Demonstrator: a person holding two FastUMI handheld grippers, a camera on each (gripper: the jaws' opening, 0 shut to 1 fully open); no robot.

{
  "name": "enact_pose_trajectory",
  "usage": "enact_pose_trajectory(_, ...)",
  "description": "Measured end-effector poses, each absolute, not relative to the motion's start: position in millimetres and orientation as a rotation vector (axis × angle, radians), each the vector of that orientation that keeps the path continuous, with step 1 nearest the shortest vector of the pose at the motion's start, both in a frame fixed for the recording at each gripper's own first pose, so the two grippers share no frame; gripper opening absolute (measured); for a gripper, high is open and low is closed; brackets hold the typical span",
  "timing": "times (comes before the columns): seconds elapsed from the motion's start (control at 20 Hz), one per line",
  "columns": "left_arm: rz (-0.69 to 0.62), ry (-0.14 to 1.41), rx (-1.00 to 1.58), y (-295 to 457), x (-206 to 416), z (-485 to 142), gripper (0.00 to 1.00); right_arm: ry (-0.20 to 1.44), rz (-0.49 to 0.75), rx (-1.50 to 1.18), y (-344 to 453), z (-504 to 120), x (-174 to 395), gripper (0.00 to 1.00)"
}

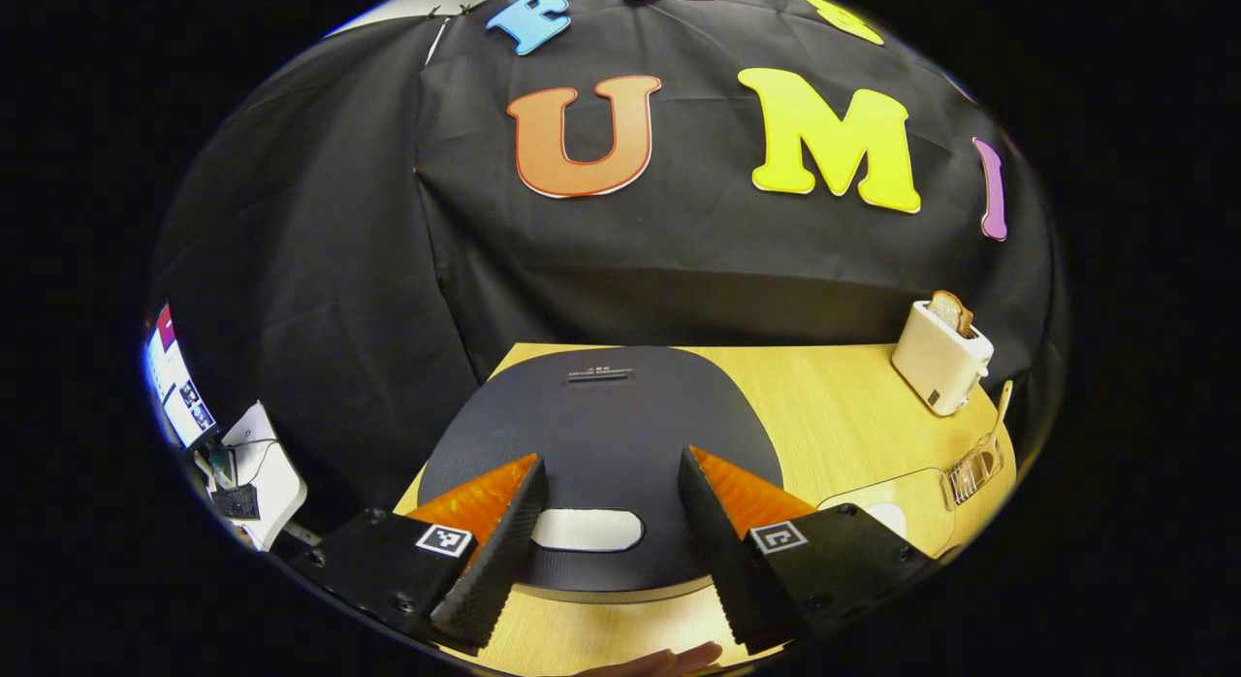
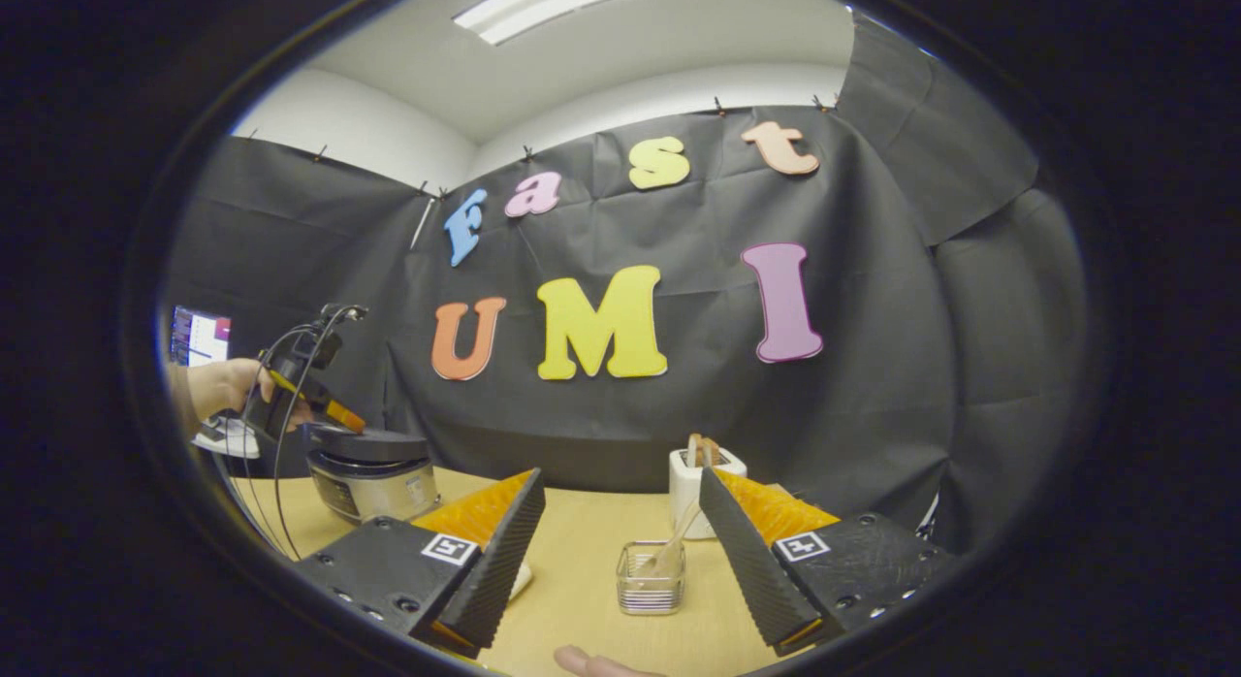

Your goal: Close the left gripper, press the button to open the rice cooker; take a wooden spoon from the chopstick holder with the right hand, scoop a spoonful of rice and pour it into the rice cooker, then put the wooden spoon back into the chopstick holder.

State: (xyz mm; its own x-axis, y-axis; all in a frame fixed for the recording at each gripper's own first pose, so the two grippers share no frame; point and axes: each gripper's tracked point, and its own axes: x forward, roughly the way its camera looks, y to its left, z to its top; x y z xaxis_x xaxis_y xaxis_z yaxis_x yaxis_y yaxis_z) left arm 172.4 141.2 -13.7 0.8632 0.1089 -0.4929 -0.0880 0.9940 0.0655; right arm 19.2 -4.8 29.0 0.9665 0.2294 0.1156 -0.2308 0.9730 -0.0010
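Rice cooker [image 1: 601,454] is sitting lid-down on the table [image 1: 834,415] under the left gripper [image 1: 608,531], whose jaws are gaping — they need closing first. Its button [image 1: 587,530] looks stiff; press squarely. Right gripper [image 2: 620,541], also gaping, is facing the light, slim spoon [image 2: 672,551] in its holder [image 2: 651,578] — pinch its handle.

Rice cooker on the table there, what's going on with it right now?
A person holds a gripper in each hand. The left gripper hangs open over the rice cooker, whose lid is down, its fingers either side of the pale button. The right gripper is open too, facing the clear chopstick holder with the wooden spoon in it. A toaster stands behind.
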Motion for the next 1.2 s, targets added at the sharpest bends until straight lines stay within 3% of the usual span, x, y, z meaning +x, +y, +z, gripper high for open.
enact_pose_trajectory(0.15, 0.090, 0.638, 0.018, 138.7, 154.0, -32.6, 0.89, -0.108, 0.222, 0.015, -8.0, 26.5, 20.8, 0.95)
enact_pose_trajectory(0.7, 0.039, 0.741, 0.013, 134.0, 124.0, -32.5, 0.89, -0.101, 0.212, 0.018, -10.3, 26.1, 20.6, 0.95)
enact_pose_trajectory(1.2, 0.046, 0.695, 0.004, 131.2, 114.4, -41.6, 0.87, -0.084, 0.226, 0.024, -4.5, 20.2, 21.3, 0.95)
